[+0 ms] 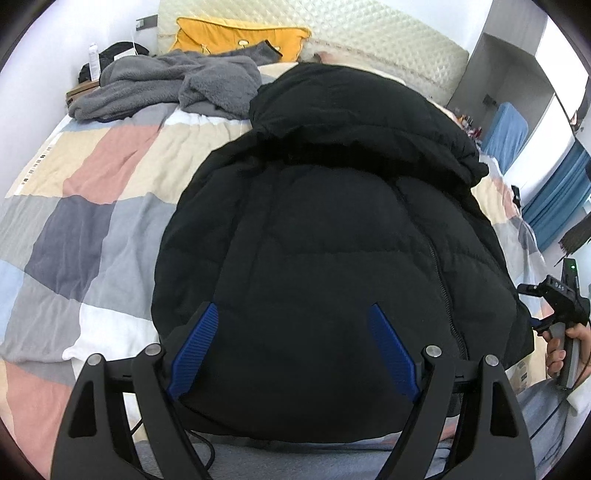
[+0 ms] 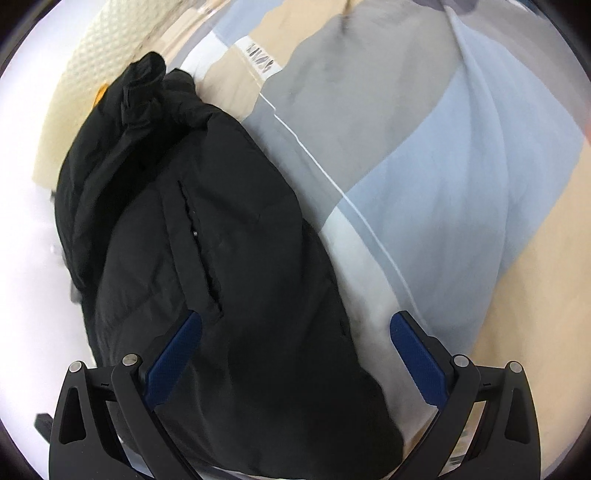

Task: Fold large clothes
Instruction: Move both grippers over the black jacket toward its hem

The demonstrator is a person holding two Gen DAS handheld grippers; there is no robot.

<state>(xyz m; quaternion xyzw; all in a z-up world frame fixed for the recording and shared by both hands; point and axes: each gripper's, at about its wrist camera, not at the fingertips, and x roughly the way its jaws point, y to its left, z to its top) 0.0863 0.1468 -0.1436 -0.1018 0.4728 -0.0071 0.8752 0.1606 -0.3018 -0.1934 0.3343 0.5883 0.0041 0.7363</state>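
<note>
A black puffer jacket (image 1: 332,229) lies on the bed in a compact bundle, sides folded in, hood toward the headboard and zipper showing. My left gripper (image 1: 293,314) is open and empty above the jacket's near hem. The jacket also shows in the right wrist view (image 2: 207,236), lying lengthwise at the left. My right gripper (image 2: 295,321) is open and empty over the jacket's right edge and the bedspread. The right gripper body (image 1: 561,302), held in a hand, appears at the right edge of the left wrist view.
A patchwork bedspread (image 1: 85,206) of grey, pink, beige and blue covers the bed. A grey fleece garment (image 1: 173,85) is heaped at the far left, in front of a yellow pillow (image 1: 236,35) and a quilted headboard (image 1: 388,44). Blue curtains (image 1: 557,199) hang at the right.
</note>
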